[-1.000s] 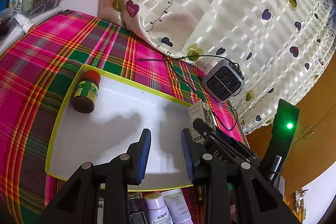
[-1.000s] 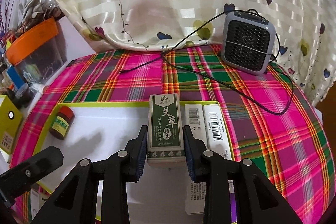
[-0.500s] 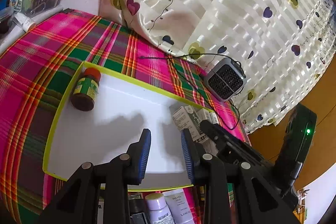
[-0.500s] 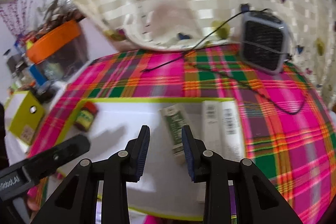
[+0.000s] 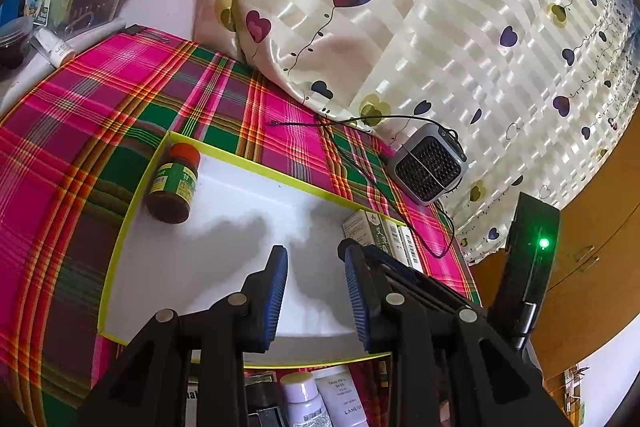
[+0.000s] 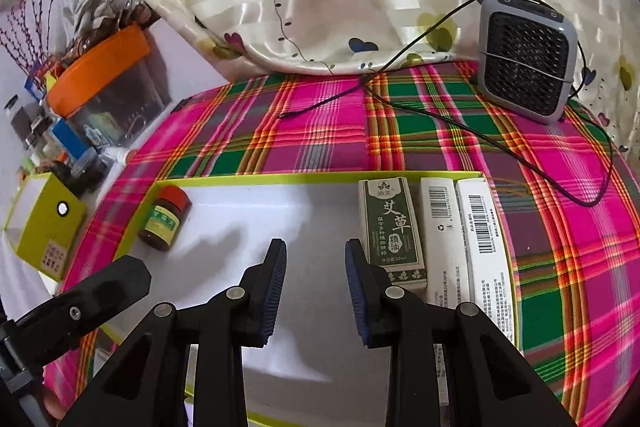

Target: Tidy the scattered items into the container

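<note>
A white tray with a yellow-green rim [image 6: 280, 179] lies on the plaid cloth. In it a green box [image 6: 394, 227] lies flat beside two white boxes [image 6: 444, 239] along the right side. A brown jar with a red lid [image 6: 164, 219] lies at the tray's far left corner. My right gripper [image 6: 315, 247] is open over the bare tray floor, just left of the green box, with nothing between its pads. In the left wrist view my left gripper [image 5: 314, 251] hangs open and empty over the tray's near part [image 5: 280, 171], the jar [image 5: 174, 183] ahead to its left.
A small grey fan [image 6: 526, 55] with a black cable [image 6: 440, 115] stands at the back right against a heart-print curtain. A yellow-green box [image 6: 44, 223] and an orange-lidded container [image 6: 100, 67] sit left of the cloth. Small bottles [image 5: 304, 399] stand in front of the tray.
My right gripper let go of the green box, which now lies in the tray beside the white boxes, and drew back to its left. The left gripper stayed put.
</note>
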Demonstrator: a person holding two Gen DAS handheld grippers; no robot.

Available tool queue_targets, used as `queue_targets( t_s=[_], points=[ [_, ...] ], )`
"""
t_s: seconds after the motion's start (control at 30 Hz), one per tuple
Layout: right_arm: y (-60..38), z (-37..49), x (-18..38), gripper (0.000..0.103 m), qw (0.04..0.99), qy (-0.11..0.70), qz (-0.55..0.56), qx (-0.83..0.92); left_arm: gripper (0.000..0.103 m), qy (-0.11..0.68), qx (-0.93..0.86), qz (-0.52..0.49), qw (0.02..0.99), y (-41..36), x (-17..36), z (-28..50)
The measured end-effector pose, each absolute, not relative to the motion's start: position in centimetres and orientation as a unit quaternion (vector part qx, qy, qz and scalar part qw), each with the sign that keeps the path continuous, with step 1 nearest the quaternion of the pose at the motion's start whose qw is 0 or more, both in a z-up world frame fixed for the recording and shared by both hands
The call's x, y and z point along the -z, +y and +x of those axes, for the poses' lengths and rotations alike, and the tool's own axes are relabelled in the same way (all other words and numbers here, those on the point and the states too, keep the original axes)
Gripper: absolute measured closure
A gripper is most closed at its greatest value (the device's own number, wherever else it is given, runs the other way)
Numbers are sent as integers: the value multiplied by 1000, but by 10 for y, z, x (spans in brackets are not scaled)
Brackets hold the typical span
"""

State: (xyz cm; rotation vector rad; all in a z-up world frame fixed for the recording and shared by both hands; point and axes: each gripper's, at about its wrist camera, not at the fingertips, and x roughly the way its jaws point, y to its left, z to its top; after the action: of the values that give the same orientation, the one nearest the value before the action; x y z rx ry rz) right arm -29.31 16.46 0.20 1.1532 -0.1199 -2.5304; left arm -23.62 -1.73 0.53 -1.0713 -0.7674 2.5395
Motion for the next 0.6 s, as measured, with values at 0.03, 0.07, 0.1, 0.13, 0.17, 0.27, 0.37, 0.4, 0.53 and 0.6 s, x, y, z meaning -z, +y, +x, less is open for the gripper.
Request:
queue_targets(
  t_s=[0.03,0.07,0.1,0.13,0.17,0.27,0.37,0.4,0.53,0.6],
  points=[
    [166,-292,-3,71,179,-46,408,894,73,-264,-879,-371,140,-17,-6,-236],
    [169,-289,-4,71,181,-52,406,894,73,-264,-879,-371,140,-17,-6,-236],
    [171,-286,-6,71,182,-54,406,894,73,-265,-879,-370,139,-18,-5,-237],
    [172,-284,-7,71,183,-55,406,894,73,-265,-879,-370,139,-19,-5,-237],
    [174,-280,-9,71,183,-55,407,893,73,-265,-879,-371,139,-19,-5,-237],
    [176,-269,-7,71,184,-53,413,890,73,-266,-878,-372,137,-21,-3,-237],
    [178,-264,2,71,195,-56,423,883,73,-265,-878,-374,137,-20,-3,-237],
    [179,-263,3,71,195,-57,424,883,73,-264,-878,-374,138,-20,-2,-237],
    [182,-264,3,71,209,-72,406,887,73,-258,-878,-378,138,-16,0,-238],
    [184,-266,4,71,207,-78,402,888,73,-255,-878,-380,138,-14,0,-239]
  ],
)
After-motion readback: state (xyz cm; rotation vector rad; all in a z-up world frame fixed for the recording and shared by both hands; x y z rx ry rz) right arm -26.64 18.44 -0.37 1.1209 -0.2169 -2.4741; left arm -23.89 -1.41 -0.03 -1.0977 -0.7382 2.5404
